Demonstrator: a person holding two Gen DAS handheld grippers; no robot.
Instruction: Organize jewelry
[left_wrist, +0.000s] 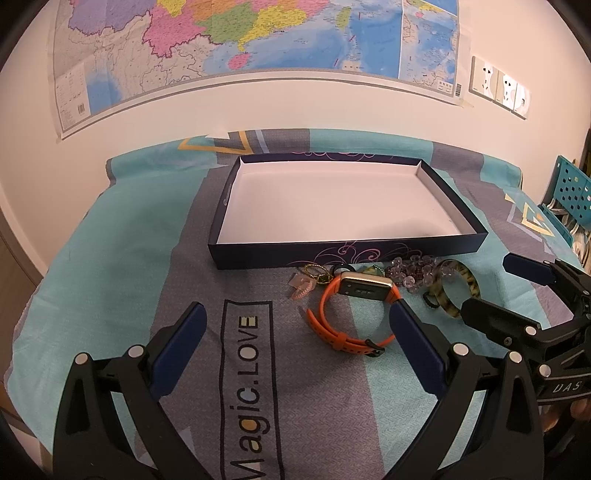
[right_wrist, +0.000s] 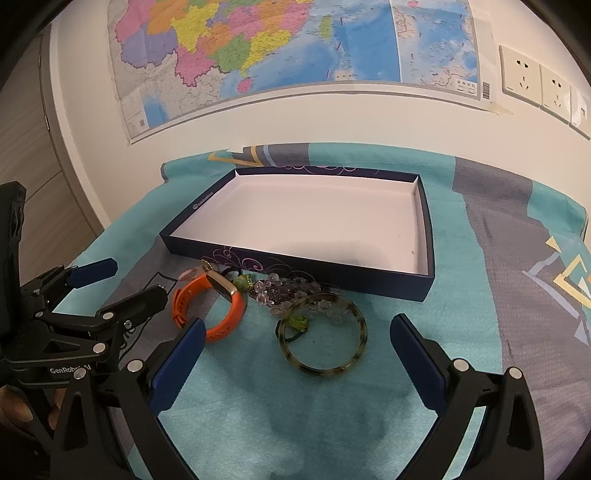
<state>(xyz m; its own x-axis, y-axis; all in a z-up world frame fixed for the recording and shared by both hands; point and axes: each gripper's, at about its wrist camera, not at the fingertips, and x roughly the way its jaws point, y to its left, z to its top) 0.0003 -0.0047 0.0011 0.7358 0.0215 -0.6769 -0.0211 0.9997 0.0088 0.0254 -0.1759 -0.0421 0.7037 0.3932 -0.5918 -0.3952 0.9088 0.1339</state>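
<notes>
A shallow dark-blue box (left_wrist: 332, 254) (right_wrist: 295, 264) with a white, empty inside lies on the cloth. In front of it sits a jewelry pile: an orange-strapped watch (left_wrist: 332, 326) (right_wrist: 236, 310), clear beads (left_wrist: 413, 271) (right_wrist: 280, 291), a tortoiseshell bangle (left_wrist: 469, 282) (right_wrist: 321, 369), a green charm (right_wrist: 299, 323) and small gold and pink pieces (left_wrist: 306, 284). My left gripper (left_wrist: 297, 317) (right_wrist: 122, 286) is open, just short of the watch. My right gripper (right_wrist: 297, 332) (left_wrist: 495, 291) is open, its fingers either side of the bangle's near edge. Neither holds anything.
A teal and grey cloth (left_wrist: 243, 354) printed "Magic.LOVE" covers the table. A map (left_wrist: 258, 40) and wall sockets (right_wrist: 532, 79) are on the wall behind. A teal perforated chair back (left_wrist: 570, 188) stands at the right, and a hand (right_wrist: 14, 410) holds the left gripper.
</notes>
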